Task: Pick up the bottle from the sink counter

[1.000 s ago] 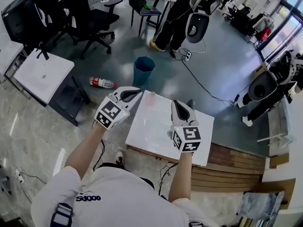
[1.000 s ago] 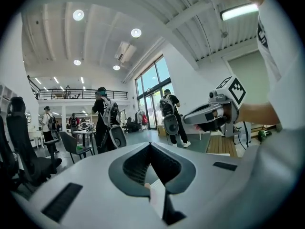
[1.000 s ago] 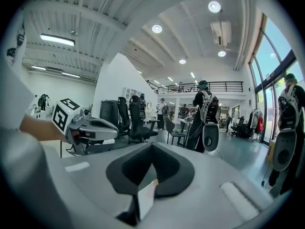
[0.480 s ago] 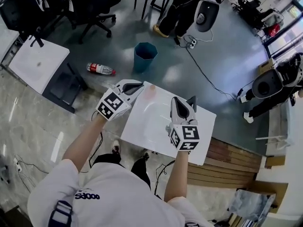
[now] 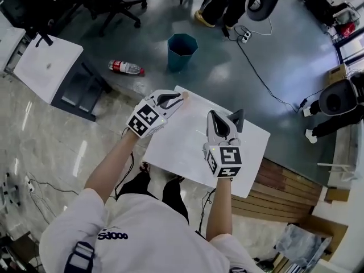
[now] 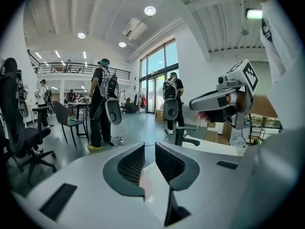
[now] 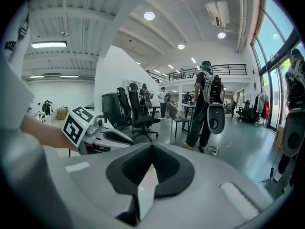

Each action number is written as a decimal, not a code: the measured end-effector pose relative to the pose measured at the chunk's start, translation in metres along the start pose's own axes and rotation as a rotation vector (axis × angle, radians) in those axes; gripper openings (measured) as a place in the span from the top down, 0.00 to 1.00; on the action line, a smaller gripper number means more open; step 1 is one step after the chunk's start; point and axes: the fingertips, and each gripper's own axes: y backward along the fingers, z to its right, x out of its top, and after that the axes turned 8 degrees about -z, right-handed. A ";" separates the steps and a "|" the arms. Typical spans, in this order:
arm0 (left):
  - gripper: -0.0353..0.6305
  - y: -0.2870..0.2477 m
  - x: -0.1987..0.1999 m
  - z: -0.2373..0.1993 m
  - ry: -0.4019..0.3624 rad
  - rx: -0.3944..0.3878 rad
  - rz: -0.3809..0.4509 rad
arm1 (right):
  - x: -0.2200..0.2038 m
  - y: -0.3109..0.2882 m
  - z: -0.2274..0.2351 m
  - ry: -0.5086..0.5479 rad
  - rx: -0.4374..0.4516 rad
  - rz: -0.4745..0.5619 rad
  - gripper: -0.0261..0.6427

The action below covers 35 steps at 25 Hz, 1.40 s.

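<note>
My left gripper (image 5: 173,99) hovers at the far left corner of the white sink counter (image 5: 182,147). Its jaws are opening, with a narrow gap between them (image 6: 149,162). A small pale peach thing (image 5: 183,95) lies at its fingertips; I cannot tell what it is. My right gripper (image 5: 219,124) is held over the counter's middle, jaws shut and empty (image 7: 152,149). A plastic bottle (image 5: 126,67) with a red label lies on the floor beyond the counter, far from both grippers.
A black faucet (image 5: 238,120) stands at the counter's far edge, just right of my right gripper. A teal bin (image 5: 182,51) sits on the floor behind it. Office chairs, a second white table (image 5: 48,67) and people with backpack rigs (image 6: 102,109) are farther off.
The left gripper has moved forward and right along the counter edge until its tips reach the pale peach thing. The right gripper has held its place over the counter.
</note>
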 end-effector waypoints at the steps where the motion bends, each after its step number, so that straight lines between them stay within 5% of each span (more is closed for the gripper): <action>1: 0.83 -0.006 -0.004 -0.002 0.006 -0.003 -0.011 | -0.003 -0.003 0.002 -0.005 0.004 -0.007 0.94; 17: 0.73 -0.084 -0.048 -0.027 0.055 -0.039 -0.033 | -0.056 -0.030 0.021 -0.143 -0.007 -0.062 0.94; 35: 0.66 -0.123 -0.083 -0.021 0.005 -0.116 -0.057 | -0.093 -0.050 0.033 -0.187 -0.041 -0.126 0.94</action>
